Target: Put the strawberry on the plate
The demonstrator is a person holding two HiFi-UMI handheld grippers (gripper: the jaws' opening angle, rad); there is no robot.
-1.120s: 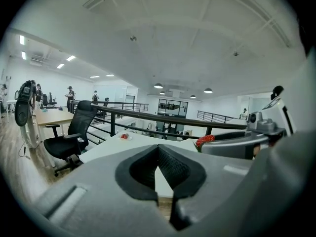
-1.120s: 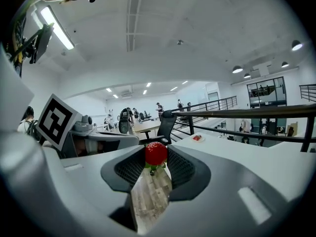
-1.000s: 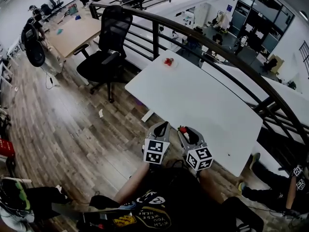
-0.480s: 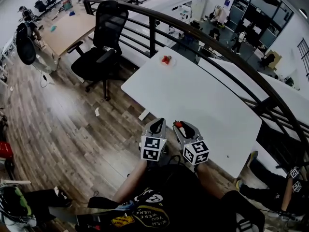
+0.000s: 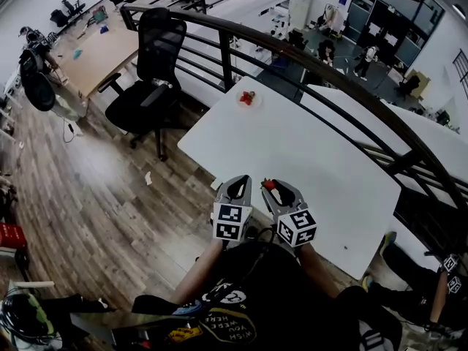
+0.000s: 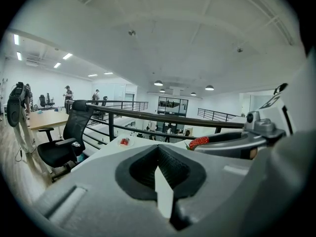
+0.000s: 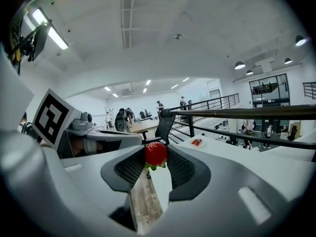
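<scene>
Red against grey plastic, a small ripe strawberry (image 7: 156,153) sits pinched between the dark ribbed pads of the right claw (image 7: 156,158), its green leaves hanging below the fruit. The person holds that claw at the near edge of a long white counter (image 5: 322,159), with the left claw (image 5: 239,184) just beside it. The left claw's jaws are clenched tip to tip on nothing, as the left gripper view shows. The strawberry remains in the right claw's grasp, well apart from a small round white plate (image 5: 248,99) that rests at the counter's far corner. Red pieces lie on that plate, probably more fruit, though they are too small to make out. A black mesh office chair (image 5: 150,64) stands on the brown wood-plank floor (image 5: 88,189) to the left of the counter. A dark curved metal railing (image 5: 329,64) runs along the counter's far side.
</scene>
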